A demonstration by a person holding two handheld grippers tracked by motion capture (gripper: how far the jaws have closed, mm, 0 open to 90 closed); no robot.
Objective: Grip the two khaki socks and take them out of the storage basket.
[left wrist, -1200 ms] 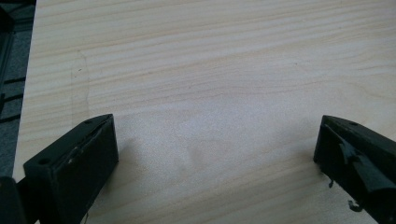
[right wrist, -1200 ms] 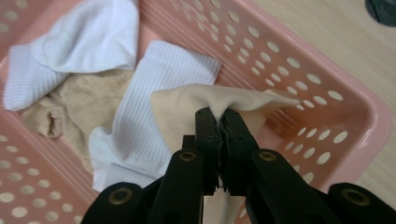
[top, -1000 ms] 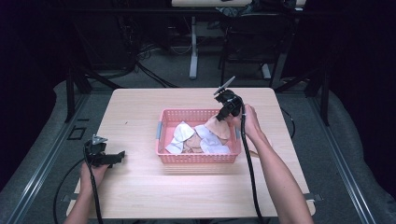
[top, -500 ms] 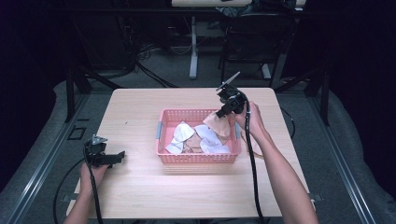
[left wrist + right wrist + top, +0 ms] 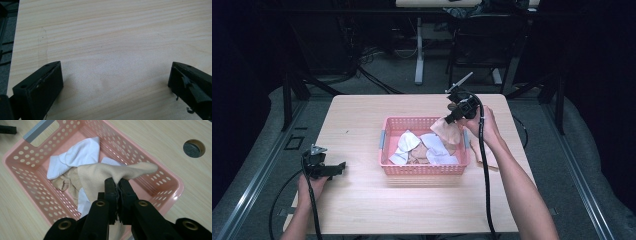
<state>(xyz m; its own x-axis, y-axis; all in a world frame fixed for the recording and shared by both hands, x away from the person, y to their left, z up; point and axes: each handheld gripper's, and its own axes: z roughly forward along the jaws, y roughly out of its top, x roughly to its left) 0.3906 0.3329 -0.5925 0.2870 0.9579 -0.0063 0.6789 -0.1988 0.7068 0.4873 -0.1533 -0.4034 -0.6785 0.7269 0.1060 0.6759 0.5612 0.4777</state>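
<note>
So the big thing here is the wooden counter (image 5: 362, 210), with a pink plastic basket (image 5: 424, 169) sitting roughly dead centre on it. Inside the basket there's a heap of socks: a couple of white socks (image 5: 406, 147) toward the 9 o'clock side and a crumpled beige sock (image 5: 65, 182) lying underneath them.

The right tongs (image 5: 451, 116) hang over the basket's 2 o'clock corner, pressed together on another beige sock (image 5: 447, 131), pinching it somewhere near the middle. In the right gripper view the sock's long axis runs across the jaws, one end poking out toward 2 o'clock and the rest draping down into the basket toward 7 o'clock. So it's lifted but its lower end looks like it's touching the pile.

The left tongs (image 5: 334, 168) are way off at the counter's 8 o'clock edge, well apart from the basket, jaws spread wide over bare wood with nothing between them.

My guess is the sock is being pulled out, and the right hand is obviously the nearer one. There's also a thin beige strip (image 5: 482, 157) on the counter just beside the basket at 3 o'clock, can't tell what it is.
</note>
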